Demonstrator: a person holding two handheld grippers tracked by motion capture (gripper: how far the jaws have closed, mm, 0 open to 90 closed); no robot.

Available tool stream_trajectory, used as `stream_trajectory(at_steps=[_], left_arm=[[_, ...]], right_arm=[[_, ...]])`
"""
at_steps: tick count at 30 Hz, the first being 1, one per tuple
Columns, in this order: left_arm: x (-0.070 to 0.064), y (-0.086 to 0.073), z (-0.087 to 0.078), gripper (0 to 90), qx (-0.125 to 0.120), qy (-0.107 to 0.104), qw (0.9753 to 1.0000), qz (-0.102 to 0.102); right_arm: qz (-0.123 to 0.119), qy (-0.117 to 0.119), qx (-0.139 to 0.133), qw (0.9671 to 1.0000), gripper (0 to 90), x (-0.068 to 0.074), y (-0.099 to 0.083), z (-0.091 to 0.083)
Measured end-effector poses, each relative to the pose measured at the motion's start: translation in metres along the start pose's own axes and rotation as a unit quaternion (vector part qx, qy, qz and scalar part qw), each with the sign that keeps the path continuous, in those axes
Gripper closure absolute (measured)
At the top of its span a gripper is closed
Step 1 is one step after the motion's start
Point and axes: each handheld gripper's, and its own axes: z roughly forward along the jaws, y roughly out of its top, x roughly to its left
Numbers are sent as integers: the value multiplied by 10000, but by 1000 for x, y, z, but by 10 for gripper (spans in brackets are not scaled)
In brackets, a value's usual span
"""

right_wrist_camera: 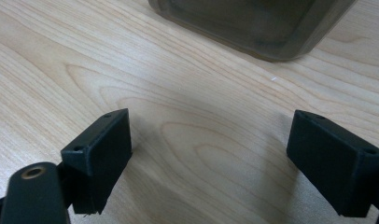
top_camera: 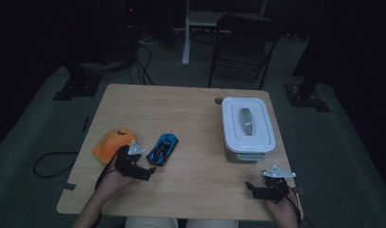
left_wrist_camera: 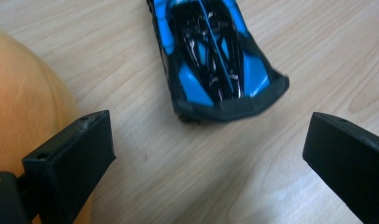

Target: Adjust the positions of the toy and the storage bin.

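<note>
A blue and black toy car (top_camera: 163, 149) (left_wrist_camera: 215, 56) lies on the wooden table (top_camera: 191, 118), left of centre. My left gripper (top_camera: 146, 172) (left_wrist_camera: 206, 158) hovers just behind the car's near end, open, with nothing between its jaws. An orange dome-shaped object (top_camera: 113, 143) (left_wrist_camera: 24, 112) sits beside the car, close to the left jaw. A grey box with a white lid (top_camera: 247, 128) (right_wrist_camera: 257, 23) stands at the right. My right gripper (top_camera: 254, 189) (right_wrist_camera: 211, 163) is open over bare wood, in front of that box.
A folding chair (top_camera: 243, 42) and a white stand (top_camera: 188, 28) are beyond the table's far edge. Cables (top_camera: 53, 161) run on the dark floor at the left. Bare wood lies between the car and the box.
</note>
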Motion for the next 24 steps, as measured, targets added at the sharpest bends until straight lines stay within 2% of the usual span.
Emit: stream_trajectory(at_steps=[3,7,15,21,22,24], left_arm=[[-2,6,2,26,36,3,10000,15],[0,15,6,26,36,47,10000,-68],[-3,32,22,26,175,170,9997,-60],[-5,42,36,26,298,367,9987,-200],[-4,44,38,26,322,327,9987,-225],[-4,47,41,26,327,382,9982,-315]], right_arm=[[2,1,-5,10000,135,0,0,0],[2,0,-5,10000,135,0,0,0],[2,0,-5,10000,135,0,0,0],[1,-1,-6,10000,135,0,0,0],[1,-1,-6,10000,136,0,0,0],[2,-1,-6,10000,136,0,0,0]])
